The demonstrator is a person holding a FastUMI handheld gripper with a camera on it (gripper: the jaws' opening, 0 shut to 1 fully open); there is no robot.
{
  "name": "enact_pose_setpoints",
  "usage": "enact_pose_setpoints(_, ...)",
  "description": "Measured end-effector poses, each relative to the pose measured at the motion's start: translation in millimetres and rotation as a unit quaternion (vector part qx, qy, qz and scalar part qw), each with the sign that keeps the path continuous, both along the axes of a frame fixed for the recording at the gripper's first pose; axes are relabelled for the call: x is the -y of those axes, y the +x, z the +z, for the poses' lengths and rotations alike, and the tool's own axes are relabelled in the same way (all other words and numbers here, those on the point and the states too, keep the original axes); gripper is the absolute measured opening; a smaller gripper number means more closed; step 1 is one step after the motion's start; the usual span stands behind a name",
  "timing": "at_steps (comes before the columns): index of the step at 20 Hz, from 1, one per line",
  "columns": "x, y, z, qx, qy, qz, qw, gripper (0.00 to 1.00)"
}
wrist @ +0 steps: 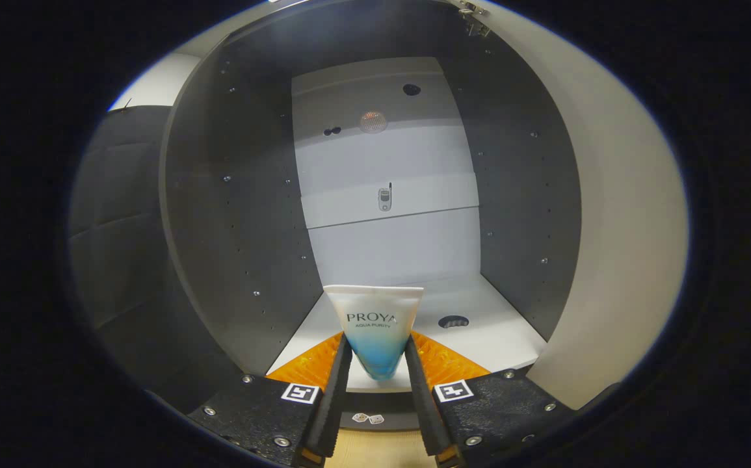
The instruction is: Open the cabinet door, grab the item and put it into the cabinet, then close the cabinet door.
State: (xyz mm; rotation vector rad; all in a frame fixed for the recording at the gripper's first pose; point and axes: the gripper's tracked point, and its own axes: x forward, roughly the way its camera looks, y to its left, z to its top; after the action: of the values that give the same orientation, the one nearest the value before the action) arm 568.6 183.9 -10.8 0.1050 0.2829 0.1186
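Cabinet (pixel 245 214) stands open straight ahead of the gripper, its dark side walls dotted with rows of small shelf-pin holes and its pale back panel (pixel 388 188) crossed by a horizontal seam. Its door (pixel 616 214) is swung wide to the right, showing a light inner face, with a metal hinge (pixel 473 13) visible at the top corner. Dark booth wall (pixel 115 214) hangs to the left of the cabinet. Below, the white cabinet floor (pixel 499 338) reaches forward to the jaws and carries a small dark oval hole (pixel 453 321) just right of the tube. A strip of wooden worktop (pixel 375 452) shows beneath the cabinet's front edge, between the two fingers. The gripper (pixel 378 354) points into the opening at floor level, its jaws pinching a tube (pixel 375 325) of cosmetic cream, white above and fading to blue at its lower end, both fingers pressing its narrowing sides. The tube stands upright between them, over the front part of the cabinet floor; whether it touches the floor cannot be told.
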Motion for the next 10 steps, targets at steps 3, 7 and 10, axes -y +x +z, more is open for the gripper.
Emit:
enact_pose_setpoints(3, 2, 15, -9, -0.009, -0.013, -0.004, 1.0, 0.5)
enact_pose_setpoints(7, 1, 26, -25, -0.022, -0.027, -0.006, 0.999, 0.5)
enact_pose_setpoints(10, 1, 35, -31, -0.024, -0.036, -0.01, 0.999, 0.5)
